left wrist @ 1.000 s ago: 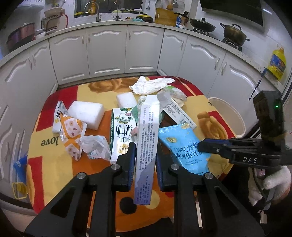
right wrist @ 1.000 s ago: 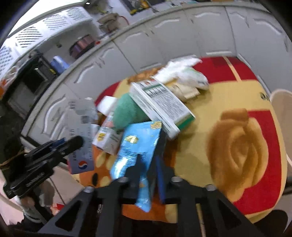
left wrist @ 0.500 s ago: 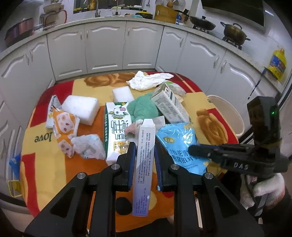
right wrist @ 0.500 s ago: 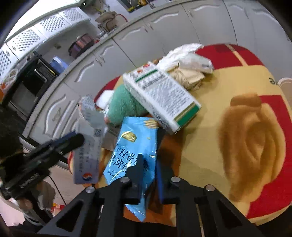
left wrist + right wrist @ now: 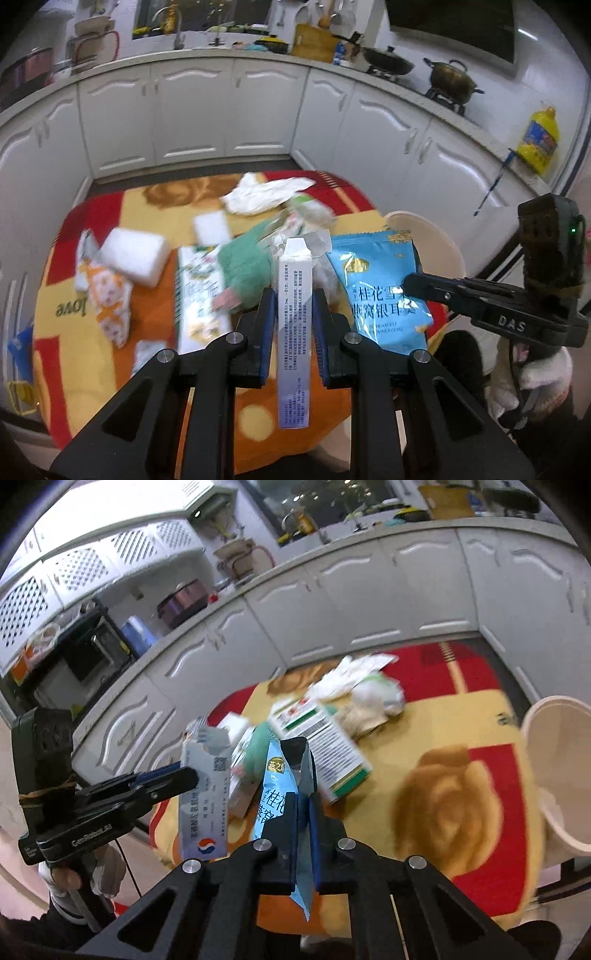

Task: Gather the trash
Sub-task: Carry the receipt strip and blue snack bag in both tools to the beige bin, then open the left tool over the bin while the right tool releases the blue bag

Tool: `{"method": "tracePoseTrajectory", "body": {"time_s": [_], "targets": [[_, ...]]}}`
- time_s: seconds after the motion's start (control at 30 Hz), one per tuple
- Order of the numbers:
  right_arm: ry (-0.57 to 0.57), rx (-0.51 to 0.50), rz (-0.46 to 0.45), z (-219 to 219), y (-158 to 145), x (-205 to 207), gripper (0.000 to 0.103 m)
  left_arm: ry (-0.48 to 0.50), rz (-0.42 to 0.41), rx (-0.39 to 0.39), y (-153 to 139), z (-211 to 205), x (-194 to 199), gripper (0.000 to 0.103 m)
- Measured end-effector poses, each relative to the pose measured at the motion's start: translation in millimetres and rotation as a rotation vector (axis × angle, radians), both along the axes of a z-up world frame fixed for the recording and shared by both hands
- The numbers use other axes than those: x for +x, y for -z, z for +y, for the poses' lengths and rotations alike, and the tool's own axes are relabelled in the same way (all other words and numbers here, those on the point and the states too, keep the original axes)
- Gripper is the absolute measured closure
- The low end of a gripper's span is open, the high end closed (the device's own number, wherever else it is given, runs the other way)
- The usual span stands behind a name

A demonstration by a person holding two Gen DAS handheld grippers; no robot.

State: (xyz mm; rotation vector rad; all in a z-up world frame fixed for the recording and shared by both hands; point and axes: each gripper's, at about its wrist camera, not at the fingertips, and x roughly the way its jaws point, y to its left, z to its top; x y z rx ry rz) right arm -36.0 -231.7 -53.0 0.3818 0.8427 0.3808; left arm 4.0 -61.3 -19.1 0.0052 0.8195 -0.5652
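I have both jaws closed on trash: the left gripper (image 5: pixel 294 317) pinches a tall white carton (image 5: pixel 293 332) about halfway up its length, and the right gripper (image 5: pixel 303 827) clamps the lower part of a blue snack pouch (image 5: pixel 275 797), both lifted clear of the bench (image 5: pixel 424 734). The carton's flat sides look smooth, and more of it hangs below the pads than I would like, so I judge it could slide or swing if I turn my wrist fast. The pouch is limp film held along 1 edge only; its torn top flops open, and I think it could fold, catch on the green-and-white box (image 5: pixel 325 753) lying just behind it, or spill crumbs if there are any inside. The 2 grippers sit close together, so a careless crossing move could knock one load against the other. Outward from there, the round bench wears a red, yellow and orange flowered cloth still strewn with a green cloth (image 5: pixel 245 269), a milk carton (image 5: pixel 201 295), white foam blocks (image 5: pixel 135 254), crumpled wrappers (image 5: pixel 107 299) and tissue (image 5: pixel 264 192). A cream bin (image 5: pixel 554 768) stands just beside the bench edge on my right, which I take as the drop point. White kitchen cabinets (image 5: pixel 221 107) curve round the room, with pots (image 5: pixel 452 79) on a stove and a yellow oil bottle (image 5: pixel 537 140) on the worktop.
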Motion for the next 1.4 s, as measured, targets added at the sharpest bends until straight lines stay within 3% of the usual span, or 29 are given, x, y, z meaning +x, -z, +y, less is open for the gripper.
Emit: {"method": "tracePoseTrajectory", "body": {"time_s": [0.3,0.6,0.73,0.93,1.17,1.3,1.4], "targets": [[0.188,-0.024,-0.047,-82,-22,-9,0.098,0.145,-0.034,-0.017,-23,-82,10,0.086],[0.39,-0.143,-0.048,-165,-29,-6,0.098,0.273,0.018,-0.046,-16,-192,48,0.086],[0.468,-0.224,-0.021,-192,-19,4,0.098,0.308,0.063,-0.052,-2,-242,62,0.086],[0.544,-0.243,0.054,-229,13,16,0.098,0.314,0.114,-0.06,26,-295,80,0.086],[0.608,-0.219,0.131,-254,47,22,0.097,0.298,0.119,-0.054,49,-322,91,0.085],[0.613,-0.206,0.151,-252,55,18,0.082,0.308,0.105,-0.028,53,-319,87,0.072],[0.598,-0.203,0.153,-248,56,18,0.081,0.306,0.087,-0.016,50,-312,82,0.071]]}}
